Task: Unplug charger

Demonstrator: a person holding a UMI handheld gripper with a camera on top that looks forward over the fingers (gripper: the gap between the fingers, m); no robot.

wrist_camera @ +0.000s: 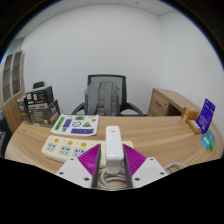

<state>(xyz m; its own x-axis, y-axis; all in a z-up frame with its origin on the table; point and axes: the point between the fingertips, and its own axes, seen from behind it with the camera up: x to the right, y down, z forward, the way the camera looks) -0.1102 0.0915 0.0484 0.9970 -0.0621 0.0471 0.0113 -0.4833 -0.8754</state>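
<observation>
My gripper (112, 165) is shut on a white charger block (113, 145). Both magenta pads (90, 157) press on its sides, and the block stands upright between them, reaching forward past the fingertips. A white cable (111, 180) is coiled below the block, between the fingers. Two white power strips lie on the wooden table (150, 135) ahead and to the left of the fingers: a near one (64, 148) with green marks and a far one (76, 124) with purple and green marks. The charger is clear of both strips.
A grey office chair (105, 97) stands behind the table. A black crate (40, 103) sits at the far left. A wooden cabinet (172, 100), a purple box (206, 113) and a small blue object (208, 140) are at the right.
</observation>
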